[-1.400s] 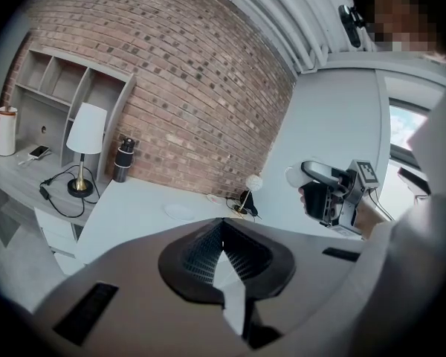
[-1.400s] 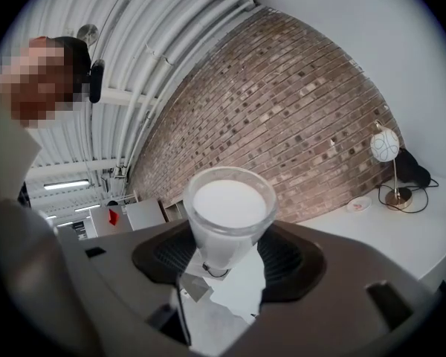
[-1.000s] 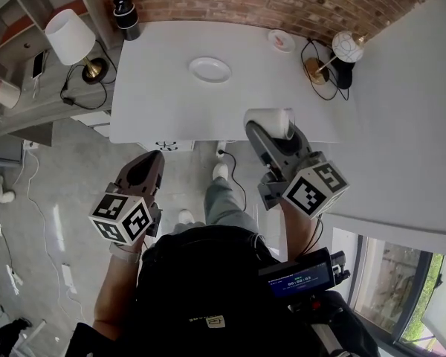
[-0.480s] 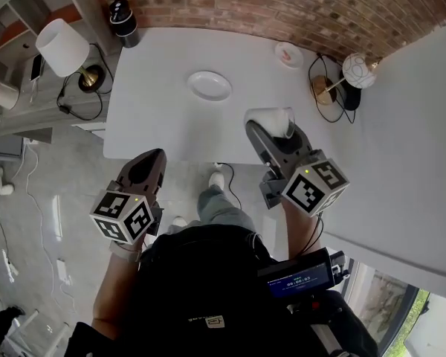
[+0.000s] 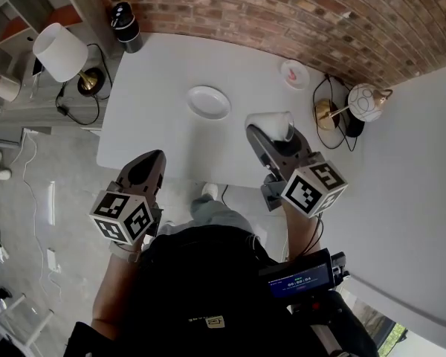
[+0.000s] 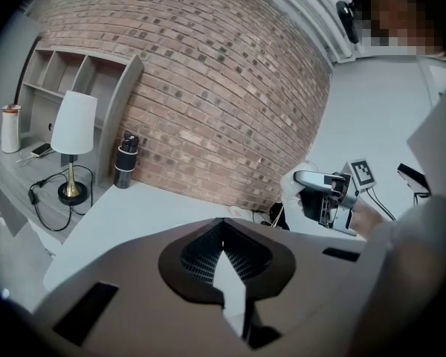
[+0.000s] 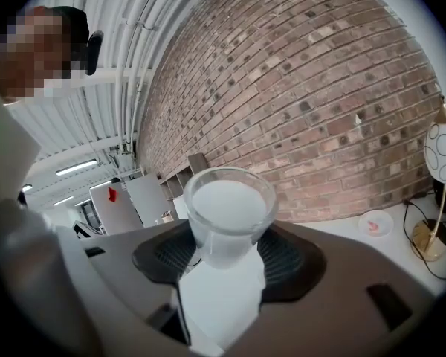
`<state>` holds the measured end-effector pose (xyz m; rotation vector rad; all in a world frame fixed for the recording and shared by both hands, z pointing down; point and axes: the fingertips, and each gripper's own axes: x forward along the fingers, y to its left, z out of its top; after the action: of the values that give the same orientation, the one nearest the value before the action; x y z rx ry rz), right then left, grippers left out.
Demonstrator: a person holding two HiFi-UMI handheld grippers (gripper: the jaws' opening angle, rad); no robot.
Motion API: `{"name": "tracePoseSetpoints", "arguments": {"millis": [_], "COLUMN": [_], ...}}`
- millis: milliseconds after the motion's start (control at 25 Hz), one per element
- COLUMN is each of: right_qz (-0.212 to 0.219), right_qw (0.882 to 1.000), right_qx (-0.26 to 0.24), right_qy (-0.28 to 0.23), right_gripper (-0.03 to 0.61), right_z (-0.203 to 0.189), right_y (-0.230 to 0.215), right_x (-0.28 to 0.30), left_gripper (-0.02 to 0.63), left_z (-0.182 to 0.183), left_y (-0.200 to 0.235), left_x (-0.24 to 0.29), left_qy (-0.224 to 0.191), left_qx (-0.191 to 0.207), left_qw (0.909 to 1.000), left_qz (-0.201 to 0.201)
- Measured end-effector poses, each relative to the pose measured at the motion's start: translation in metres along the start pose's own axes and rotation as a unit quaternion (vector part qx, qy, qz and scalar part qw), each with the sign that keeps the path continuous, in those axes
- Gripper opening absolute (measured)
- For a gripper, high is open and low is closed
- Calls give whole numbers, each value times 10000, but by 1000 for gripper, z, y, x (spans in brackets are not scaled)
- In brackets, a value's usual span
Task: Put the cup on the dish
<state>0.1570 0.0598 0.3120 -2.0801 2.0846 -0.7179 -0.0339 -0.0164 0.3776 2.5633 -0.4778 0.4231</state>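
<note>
My right gripper [image 5: 271, 129] is shut on a frosted white cup [image 5: 271, 123], held in the air over the white table's near side. In the right gripper view the cup [image 7: 229, 213] sits upright between the jaws, its rim towards the brick wall. A small white dish [image 5: 209, 102] lies on the table [image 5: 156, 110], up and left of the cup. My left gripper [image 5: 143, 166] hangs below the table's near edge, jaws closed with nothing in them; its own view shows the closed jaws [image 6: 227, 262] and my right gripper [image 6: 323, 195] with the cup.
A dark bottle [image 5: 125, 27] stands at the table's far left corner. A small pink-marked saucer [image 5: 294, 74] lies at the far right. A globe lamp [image 5: 366, 103] with cables is right of it. A white-shaded lamp [image 5: 58, 53] stands on the shelf to the left.
The view has shifted forward over the table: the dish and table now sit lower and closer. The cup stays gripped in the right gripper. The left gripper holds the same place.
</note>
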Motion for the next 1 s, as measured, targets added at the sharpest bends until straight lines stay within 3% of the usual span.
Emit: {"name": "tracePoseSetpoints", "arguments": {"millis": [640, 1000], "right_qz": [628, 813], "right_qw": [9965, 9927], "right_qx": [-282, -449], "right_qy": [476, 771], "right_gripper": [262, 262], "right_z": [22, 22], "right_y": [-56, -59], "right_x": [40, 73], "left_gripper": [5, 5], "left_z": [21, 28], "left_y": [-16, 5], "left_x": [57, 57], "left_qy": [-174, -173], "left_qx": [-104, -207], "left_qw": [9983, 9967], "left_qz": [555, 770]}}
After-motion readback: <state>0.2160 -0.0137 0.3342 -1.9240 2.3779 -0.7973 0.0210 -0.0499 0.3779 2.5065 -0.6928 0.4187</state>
